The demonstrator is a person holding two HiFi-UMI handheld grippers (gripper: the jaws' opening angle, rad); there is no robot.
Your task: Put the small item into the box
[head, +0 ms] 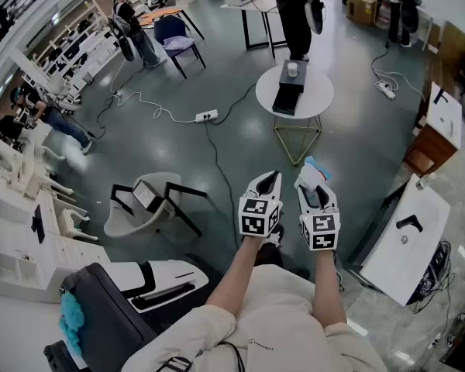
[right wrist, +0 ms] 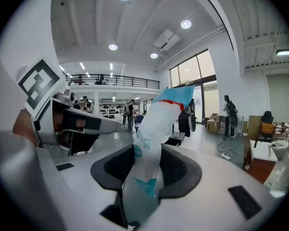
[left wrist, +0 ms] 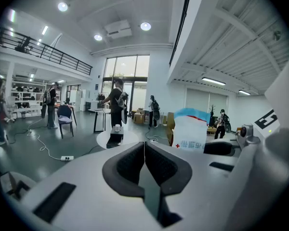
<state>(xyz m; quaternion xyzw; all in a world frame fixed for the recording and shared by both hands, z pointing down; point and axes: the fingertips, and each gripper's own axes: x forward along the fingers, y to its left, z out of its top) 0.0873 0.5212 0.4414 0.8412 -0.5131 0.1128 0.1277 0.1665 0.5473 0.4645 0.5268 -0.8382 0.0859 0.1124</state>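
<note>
Head view: your left gripper (head: 270,180) and right gripper (head: 315,186) sit well short of the round table (head: 319,91) bearing the black box (head: 288,98); delivery is all left. Left gripper view: jaws pinched together, empty. Right gripper view alone shows jaws clamping the white-and-blue packet (right wrist: 154,129).

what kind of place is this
Probably a big open lab or workshop hall, not a home: a railed mezzanine overhead, a power strip and cable trailing over the floor, a person standing at a table.
</note>
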